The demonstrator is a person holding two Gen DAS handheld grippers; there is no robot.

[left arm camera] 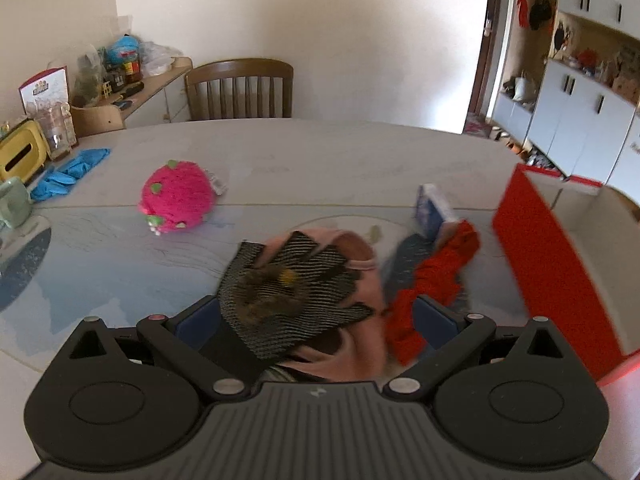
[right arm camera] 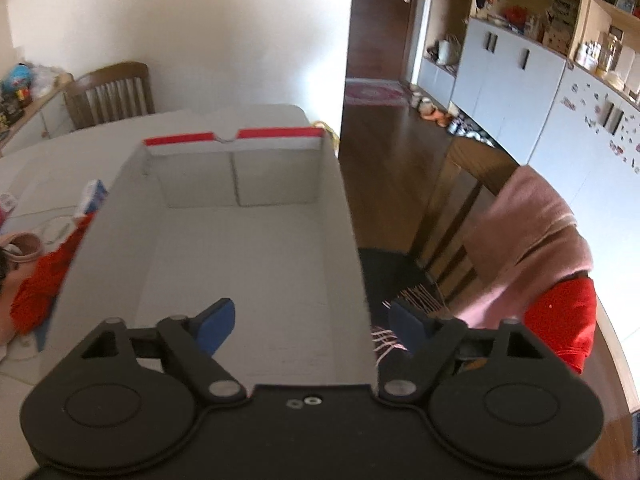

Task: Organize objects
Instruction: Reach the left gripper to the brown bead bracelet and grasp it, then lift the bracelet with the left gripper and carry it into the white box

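Plain white wall (left arm camera: 320, 20), wooden chair (left arm camera: 240, 88) behind the table (left arm camera: 320, 148), grey cabinets (right arm camera: 504, 80), seemingly dark wood floor (right arm camera: 392, 160).

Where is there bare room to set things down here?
Inside the box, whose floor shows nothing, and on the table between the pink plush and the chair. It is crowded around the striped glove and red cloth.
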